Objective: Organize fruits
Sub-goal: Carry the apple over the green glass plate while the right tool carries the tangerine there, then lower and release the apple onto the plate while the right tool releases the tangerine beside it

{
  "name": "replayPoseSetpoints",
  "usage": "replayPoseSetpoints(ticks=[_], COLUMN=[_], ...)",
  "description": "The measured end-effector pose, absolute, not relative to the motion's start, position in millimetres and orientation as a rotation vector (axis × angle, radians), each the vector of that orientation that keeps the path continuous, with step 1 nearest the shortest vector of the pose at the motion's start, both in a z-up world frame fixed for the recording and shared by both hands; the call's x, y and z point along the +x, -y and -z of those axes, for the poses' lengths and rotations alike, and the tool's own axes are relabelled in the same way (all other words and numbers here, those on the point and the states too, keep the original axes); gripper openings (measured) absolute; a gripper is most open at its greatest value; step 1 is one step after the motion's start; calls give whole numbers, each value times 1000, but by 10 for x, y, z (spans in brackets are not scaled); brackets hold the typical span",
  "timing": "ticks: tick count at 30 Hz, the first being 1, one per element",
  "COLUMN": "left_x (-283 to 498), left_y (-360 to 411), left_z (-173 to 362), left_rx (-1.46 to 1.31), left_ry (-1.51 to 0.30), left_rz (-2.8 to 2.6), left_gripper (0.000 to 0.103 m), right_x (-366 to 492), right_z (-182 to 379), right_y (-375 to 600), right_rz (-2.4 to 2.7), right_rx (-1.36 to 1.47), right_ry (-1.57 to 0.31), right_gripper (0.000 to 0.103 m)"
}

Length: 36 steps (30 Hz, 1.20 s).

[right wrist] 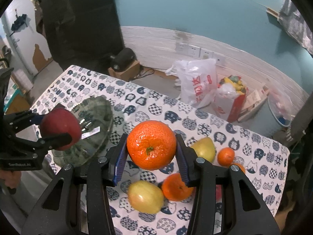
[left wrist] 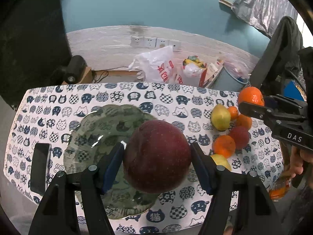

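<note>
Left gripper (left wrist: 157, 156) clenched on dark red apple (left wrist: 157, 155), blue pads pressing both flanks; apple held in air above right part of clear glass plate (left wrist: 93, 129). Apple skin deep maroon, pale speckles, dull sheen. Phone (left wrist: 40, 168) lies left of plate on cat-print tablecloth (left wrist: 117, 96).

Right gripper (right wrist: 151, 153) grasping large orange (right wrist: 151, 145), pads tight on its sides, stem end facing camera; peel bright, glossy, pitted. Orange held aloft over remaining fruit pile (right wrist: 176, 178): yellow-green pears, small oranges, on cloth.
</note>
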<state>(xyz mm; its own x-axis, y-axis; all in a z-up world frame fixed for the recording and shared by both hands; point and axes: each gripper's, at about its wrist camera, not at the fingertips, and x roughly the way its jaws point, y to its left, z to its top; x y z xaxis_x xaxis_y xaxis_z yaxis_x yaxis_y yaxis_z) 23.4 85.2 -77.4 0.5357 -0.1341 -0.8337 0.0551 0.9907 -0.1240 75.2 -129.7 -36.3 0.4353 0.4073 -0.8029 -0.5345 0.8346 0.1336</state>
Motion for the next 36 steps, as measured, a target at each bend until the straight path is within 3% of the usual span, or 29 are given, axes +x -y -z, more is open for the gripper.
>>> replayPoseSetpoints(ticks=[36], left_x=[86], left_y=[-1754], left_z=[1765], left_rx=[-151], left_ry=[-1190], left_rz=[-31], left_gripper=[71], right_x=[768], right_z=[889], right_y=[-179], right_rz=[-812], right_rx=[-252], right_ry=[-1075], right_gripper=[45])
